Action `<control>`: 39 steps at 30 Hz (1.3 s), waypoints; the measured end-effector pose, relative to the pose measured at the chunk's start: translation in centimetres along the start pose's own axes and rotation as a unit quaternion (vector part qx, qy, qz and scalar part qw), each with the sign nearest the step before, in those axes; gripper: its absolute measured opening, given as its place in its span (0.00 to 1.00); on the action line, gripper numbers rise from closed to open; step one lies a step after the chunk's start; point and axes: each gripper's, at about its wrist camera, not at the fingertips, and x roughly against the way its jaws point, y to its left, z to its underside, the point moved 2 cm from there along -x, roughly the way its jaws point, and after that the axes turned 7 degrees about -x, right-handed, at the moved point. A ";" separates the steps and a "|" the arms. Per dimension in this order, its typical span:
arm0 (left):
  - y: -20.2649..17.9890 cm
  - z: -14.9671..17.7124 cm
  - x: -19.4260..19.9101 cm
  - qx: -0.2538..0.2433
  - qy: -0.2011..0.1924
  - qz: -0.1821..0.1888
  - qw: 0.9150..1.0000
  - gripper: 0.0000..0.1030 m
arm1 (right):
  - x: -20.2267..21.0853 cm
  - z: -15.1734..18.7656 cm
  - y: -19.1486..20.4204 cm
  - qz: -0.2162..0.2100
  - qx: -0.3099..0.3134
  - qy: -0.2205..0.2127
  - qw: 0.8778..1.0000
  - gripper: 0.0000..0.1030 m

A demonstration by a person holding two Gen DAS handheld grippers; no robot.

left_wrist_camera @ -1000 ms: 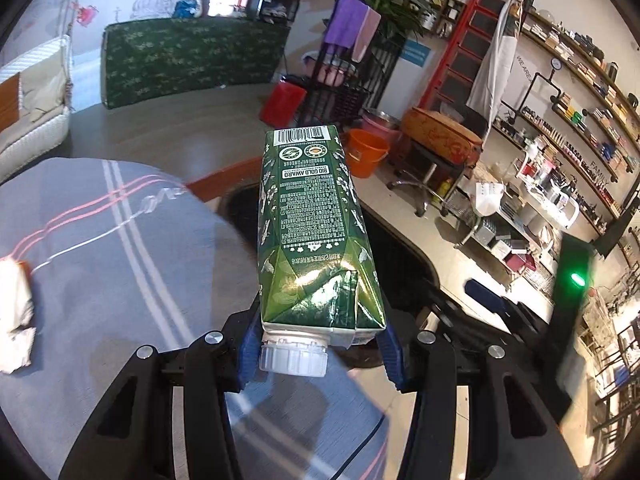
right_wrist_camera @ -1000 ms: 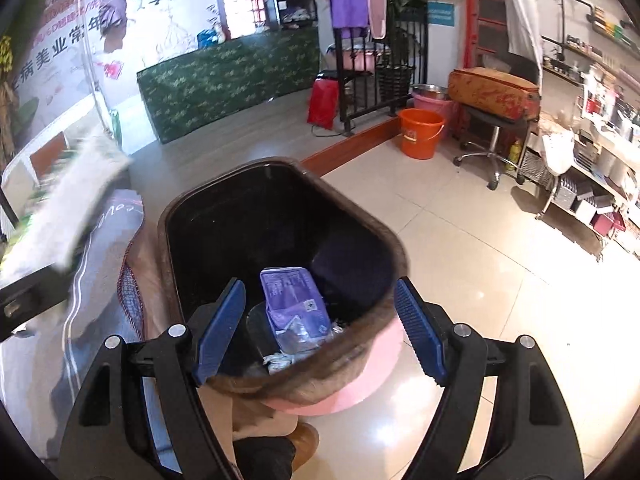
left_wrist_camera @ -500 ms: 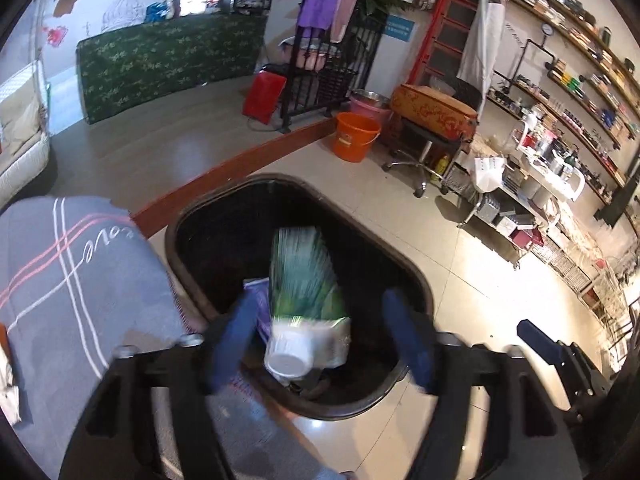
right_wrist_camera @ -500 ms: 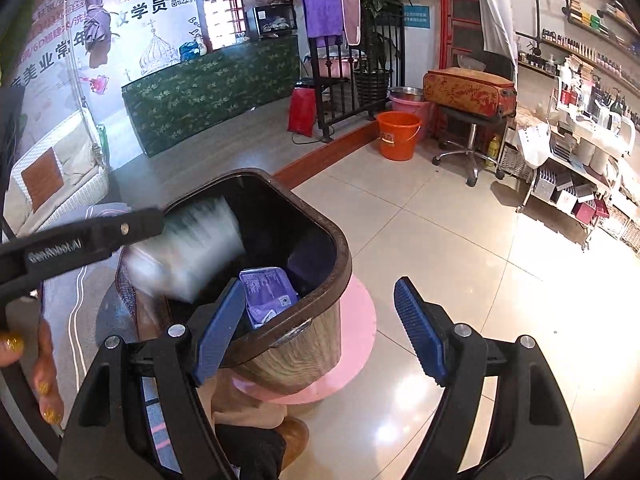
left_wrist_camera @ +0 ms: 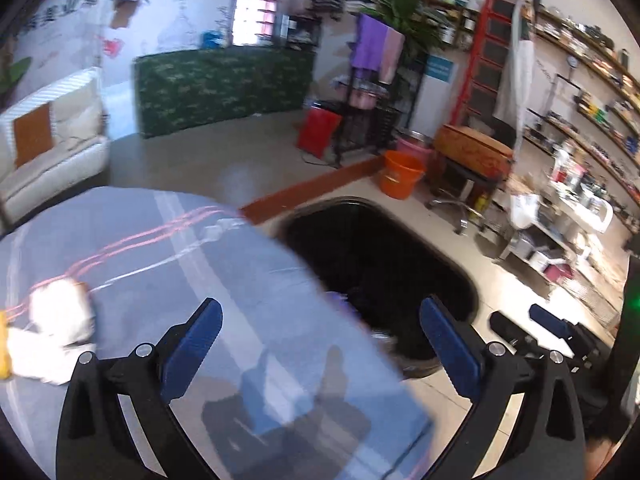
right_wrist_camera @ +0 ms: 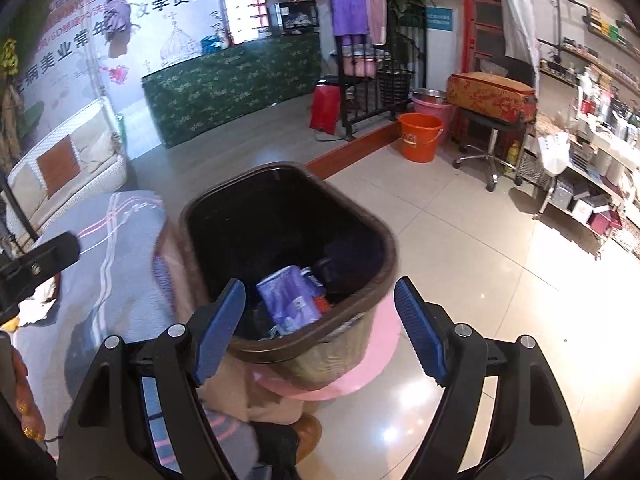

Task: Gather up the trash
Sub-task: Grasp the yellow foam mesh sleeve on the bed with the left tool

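Trash bin (right_wrist_camera: 288, 248) sits on the floor right of the table, w/ a purple packet (right_wrist_camera: 288, 296) + other bits already in it. Your left gripper (left_wrist_camera: 320, 340) & right gripper (right_wrist_camera: 320, 320) are both wide open, nothing held. Crumpled tissue (left_wrist_camera: 60, 312) on the tablecloth (left_wrist_camera: 200, 280), far left, looks like what's left imo.

Left wrist view heavily motion-blurred: tablecloth (left_wrist_camera: 168, 272) smeared, white wad (left_wrist_camera: 60, 316) at left edge soft, shelves at right streaked. Right wrist view sharper, bright daylight-like wash on upper-left wall. Glare patches on floor tiles (right_wrist_camera: 480, 248), lower centre. Bin interior (right_wrist_camera: 280, 224) dark. Fisheye bending and black vignette at corners.
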 end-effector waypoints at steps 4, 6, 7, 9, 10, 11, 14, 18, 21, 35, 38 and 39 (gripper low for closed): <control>3.4 1.9 2.3 0.027 -0.002 -0.045 0.999 0.95 | 0.2 0.6 3.1 -0.030 0.028 0.009 0.999 0.75; 5.3 3.2 3.5 0.050 -0.003 -0.058 0.997 0.95 | 0.3 0.8 4.7 -0.045 0.038 0.011 0.998 0.76; 6.2 3.9 4.2 0.060 -0.003 -0.067 0.996 0.95 | 0.4 1.0 5.7 -0.058 0.043 0.014 0.997 0.78; 8.0 5.2 5.3 0.072 -0.001 -0.091 0.993 0.95 | 0.6 1.3 7.6 -0.081 0.054 0.023 0.995 0.78; 9.0 5.7 5.8 0.076 0.003 -0.105 0.991 0.95 | 0.8 1.6 8.9 -0.095 0.065 0.026 0.993 0.78; 10.2 6.4 6.4 0.086 0.008 -0.123 0.989 0.95 | 0.9 1.8 9.8 -0.103 0.072 0.028 0.992 0.78; 13.5 7.4 7.9 0.111 0.017 -0.151 0.982 0.95 | 1.0 2.6 13.2 -0.136 0.095 0.043 0.985 0.78; 17.7 8.7 10.1 0.123 0.022 -0.183 0.975 0.95 | 1.6 4.0 17.4 -0.177 0.130 0.059 0.974 0.78; 20.6 9.0 10.6 0.116 0.029 -0.210 0.970 0.95 | 1.9 4.6 20.0 -0.194 0.153 0.068 0.967 0.78; 29.5 9.9 6.2 0.110 0.109 -0.232 0.960 0.66 | 2.3 5.7 25.0 -0.221 0.183 0.093 0.953 0.78; 30.2 10.5 7.1 0.138 0.095 -0.225 0.960 0.48 | 2.0 5.8 25.6 -0.225 0.184 0.098 0.952 0.78; 30.3 10.6 7.5 0.147 0.087 -0.222 0.960 0.38 | 1.8 5.8 25.8 -0.226 0.183 0.100 0.951 0.78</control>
